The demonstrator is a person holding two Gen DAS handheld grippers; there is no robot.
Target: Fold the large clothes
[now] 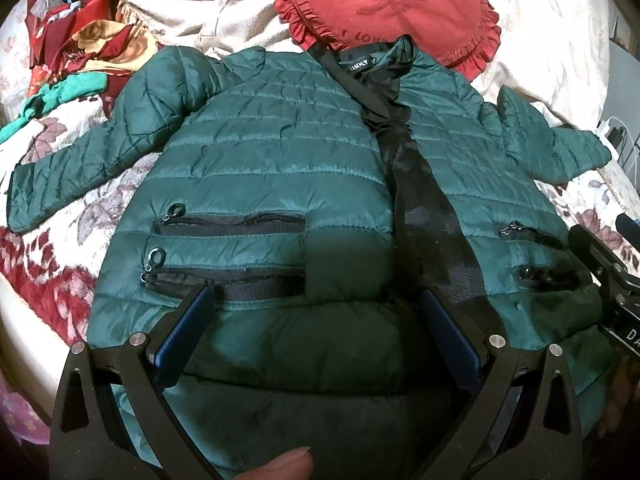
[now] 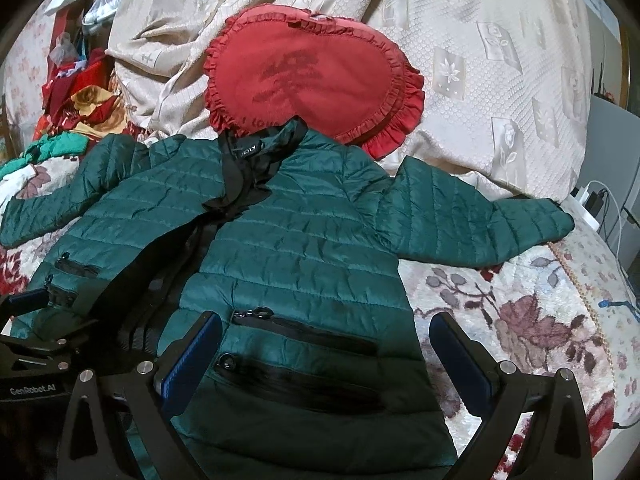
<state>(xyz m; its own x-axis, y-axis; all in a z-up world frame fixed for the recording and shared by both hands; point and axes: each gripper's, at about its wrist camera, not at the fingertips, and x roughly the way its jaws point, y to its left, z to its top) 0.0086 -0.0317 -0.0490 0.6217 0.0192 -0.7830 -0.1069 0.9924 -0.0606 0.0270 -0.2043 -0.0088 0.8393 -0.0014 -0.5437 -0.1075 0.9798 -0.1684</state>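
The quilted jacket (image 1: 280, 152) is dark green with black zip trim and a black collar lining. Far behind it lies a red frilled cushion (image 1: 384, 4) bearing a darker tree motif. The bedspread (image 2: 520, 312) is cream with maroon flowers; the cover (image 2: 480, 40) beyond is beige, patterned with pale flower squares. Each claw has black arms and blue pads (image 2: 192, 360).
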